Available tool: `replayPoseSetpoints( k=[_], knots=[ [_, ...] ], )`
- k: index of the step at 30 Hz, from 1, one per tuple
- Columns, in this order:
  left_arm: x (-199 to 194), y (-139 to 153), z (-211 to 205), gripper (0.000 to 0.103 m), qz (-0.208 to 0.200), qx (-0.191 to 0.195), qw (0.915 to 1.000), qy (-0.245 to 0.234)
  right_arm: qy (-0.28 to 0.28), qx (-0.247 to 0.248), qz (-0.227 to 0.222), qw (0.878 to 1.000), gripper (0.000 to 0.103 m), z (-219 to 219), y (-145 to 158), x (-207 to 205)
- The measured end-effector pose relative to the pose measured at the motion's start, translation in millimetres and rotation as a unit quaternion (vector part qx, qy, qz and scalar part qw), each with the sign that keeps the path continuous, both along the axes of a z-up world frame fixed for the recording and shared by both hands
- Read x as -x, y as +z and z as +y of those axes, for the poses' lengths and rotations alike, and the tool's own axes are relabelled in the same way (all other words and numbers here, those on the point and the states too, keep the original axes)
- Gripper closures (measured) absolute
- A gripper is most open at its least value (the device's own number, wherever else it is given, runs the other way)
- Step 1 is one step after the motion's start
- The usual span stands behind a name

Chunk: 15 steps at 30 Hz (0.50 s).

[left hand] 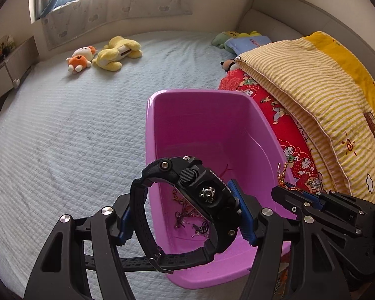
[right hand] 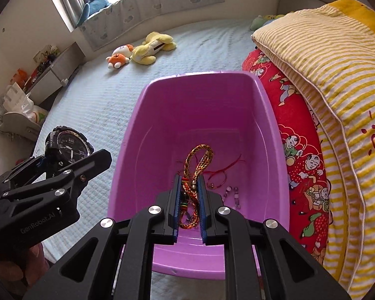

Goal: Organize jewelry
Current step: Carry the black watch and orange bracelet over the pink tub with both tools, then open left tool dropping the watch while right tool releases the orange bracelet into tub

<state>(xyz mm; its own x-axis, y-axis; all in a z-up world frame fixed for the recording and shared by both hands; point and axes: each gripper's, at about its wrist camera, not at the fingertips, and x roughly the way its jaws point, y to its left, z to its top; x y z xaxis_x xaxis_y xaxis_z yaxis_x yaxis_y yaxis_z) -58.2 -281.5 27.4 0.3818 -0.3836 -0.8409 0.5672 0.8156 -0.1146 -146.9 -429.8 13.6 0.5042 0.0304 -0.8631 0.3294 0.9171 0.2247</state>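
Observation:
A purple plastic bin (left hand: pixel 177 115) stands on the bed, also in the right wrist view (right hand: pixel 162 115). My left gripper (left hand: pixel 185 215) is shut on a black wristwatch (left hand: pixel 200 195) and holds it over the bin's left rim; the watch face shows in the right wrist view (right hand: pixel 70 147). My right gripper (right hand: pixel 189 192) is shut on a braided gold-orange bracelet (right hand: pixel 200 160) above the bin's inside. It also shows in the left wrist view (left hand: pixel 300 197). Thin red string bracelets (right hand: pixel 222 170) and small beads (right hand: pixel 231 191) lie on the bin floor.
The bin sits on a pale blue quilted bedspread (left hand: pixel 75 137). Folded red and yellow-striped quilts (left hand: pixel 312 105) press against the bin's right side. Plush toys (left hand: pixel 105 55) lie at the far edge, below a cushioned window ledge (left hand: pixel 117 7).

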Motion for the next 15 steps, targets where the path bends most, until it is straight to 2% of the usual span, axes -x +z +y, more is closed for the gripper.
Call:
replayPoseSetpoints(
  k=[5, 12, 13, 14, 15],
  knots=[
    [-10, -29, -22, 0.039, 0.026, -0.042, 0.9985, 0.023, 0.036, -0.025, 0.026, 0.999, 0.091, -17, -31, -13],
    [-18, -50, -46, 0.038, 0.036, -0.092, 0.9948, 0.025, 0.037, -0.035, 0.064, 0.997, 0.09, -34, -55, -26],
    [-19, -51, -47, 0.037, 0.038, -0.095, 0.9944, 0.027, 0.038, -0.034, 0.07, 0.996, 0.084, -36, -56, -27],
    [-19, -50, -47, 0.036, 0.034, -0.095, 0.9945, 0.029, 0.037, -0.032, 0.076, 0.996, 0.072, -37, -56, -28],
    [-20, -47, -47, 0.033, 0.028, -0.094, 0.9946, 0.033, 0.035, -0.031, 0.08, 0.996, 0.064, -38, -56, -29]
  ],
)
